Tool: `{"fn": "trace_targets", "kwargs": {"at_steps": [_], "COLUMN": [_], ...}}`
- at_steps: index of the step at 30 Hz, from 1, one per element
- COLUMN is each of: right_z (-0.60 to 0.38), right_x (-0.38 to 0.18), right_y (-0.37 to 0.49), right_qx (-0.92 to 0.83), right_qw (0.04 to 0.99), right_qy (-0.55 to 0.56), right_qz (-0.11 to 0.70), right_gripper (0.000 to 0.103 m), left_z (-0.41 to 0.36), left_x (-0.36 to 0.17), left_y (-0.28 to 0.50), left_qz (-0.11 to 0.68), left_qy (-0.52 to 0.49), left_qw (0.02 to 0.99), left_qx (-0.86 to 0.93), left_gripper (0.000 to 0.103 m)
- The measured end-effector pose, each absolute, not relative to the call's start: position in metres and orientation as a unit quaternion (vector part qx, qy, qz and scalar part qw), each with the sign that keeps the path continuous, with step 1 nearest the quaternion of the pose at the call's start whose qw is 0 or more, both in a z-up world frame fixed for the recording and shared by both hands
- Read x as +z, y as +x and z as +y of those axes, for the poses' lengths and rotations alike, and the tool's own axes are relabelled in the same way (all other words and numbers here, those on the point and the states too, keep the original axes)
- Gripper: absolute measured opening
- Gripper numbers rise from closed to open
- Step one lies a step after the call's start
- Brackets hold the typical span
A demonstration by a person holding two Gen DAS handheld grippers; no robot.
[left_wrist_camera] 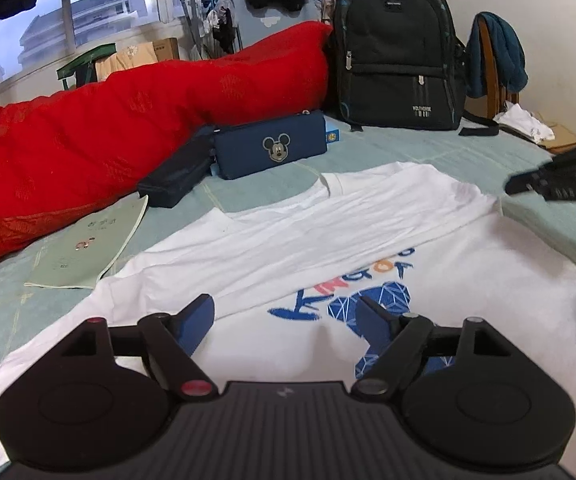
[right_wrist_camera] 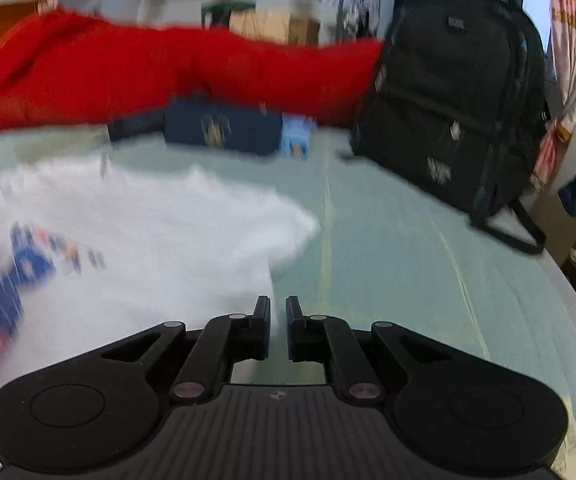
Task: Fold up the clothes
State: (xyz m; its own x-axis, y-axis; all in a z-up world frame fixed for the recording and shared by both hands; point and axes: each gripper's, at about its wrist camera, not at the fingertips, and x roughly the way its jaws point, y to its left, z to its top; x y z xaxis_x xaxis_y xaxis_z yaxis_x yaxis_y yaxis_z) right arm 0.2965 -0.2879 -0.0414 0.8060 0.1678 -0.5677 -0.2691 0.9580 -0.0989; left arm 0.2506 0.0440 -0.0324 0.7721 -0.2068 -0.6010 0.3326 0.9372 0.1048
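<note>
A white T-shirt (left_wrist_camera: 328,240) with a blue and orange print lies flat on the pale green bed sheet (left_wrist_camera: 468,156), its far side folded over in a long band. My left gripper (left_wrist_camera: 287,312) hovers low over the print. It is open and its fingers hold nothing. My right gripper (left_wrist_camera: 512,188) reaches in from the right, at the shirt's far right corner. In the blurred right wrist view, that gripper (right_wrist_camera: 278,312) is almost closed, and the T-shirt (right_wrist_camera: 148,240) edge runs straight into the narrow gap between its fingers.
A red quilt (left_wrist_camera: 108,120) lies along the left. A navy pouch (left_wrist_camera: 268,148) and a dark case (left_wrist_camera: 176,172) rest against it. A black backpack (left_wrist_camera: 396,48) stands at the back. A pale green booklet (left_wrist_camera: 88,248) lies left of the shirt. Bare sheet (right_wrist_camera: 408,260) stretches to the right.
</note>
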Motion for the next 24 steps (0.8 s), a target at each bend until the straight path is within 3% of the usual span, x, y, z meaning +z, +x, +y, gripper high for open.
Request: {"fn": "trace_targets", "kwargs": {"at_steps": [6,10,13,16,18,24], "right_z": [-0.266,-0.286,-0.289,-0.286,-0.282,-0.258], "right_x": [-0.066,-0.064,-0.042,-0.022,-0.013,-0.028], "right_y": [0.349,0.333,0.305,0.268,0.244,0.176], "right_qx": [0.122,0.101,0.101,0.131,0.148,0.186], "right_qw": [0.925,0.928,0.935,0.937,0.936,0.921], "right_qy": [-0.059,-0.032,-0.029,-0.019,-0.013,-0.031], "right_qz": [0.356,0.357,0.340,0.324,0.320,0.340], "right_gripper": [0.010,0.009,0.021,0.035,0.053,0.060], "left_z": [0.048,0.054,0.055,0.051,0.045,0.028], "left_x": [-0.035,-0.035,-0.028,-0.018,-0.014,-0.030], "left_y": [0.247,0.240,0.230,0.214,0.200,0.152], "left_qz": [0.327,0.342,0.342,0.336,0.336,0.371], "left_qy": [0.099,0.115,0.122,0.126,0.133,0.142], "left_qw": [0.929,0.923,0.922,0.921,0.917,0.897], "left_qx": [-0.144,-0.132,-0.132,-0.148,-0.166,-0.195], "left_gripper": [0.079,0.079,0.080,0.087,0.087,0.087]}}
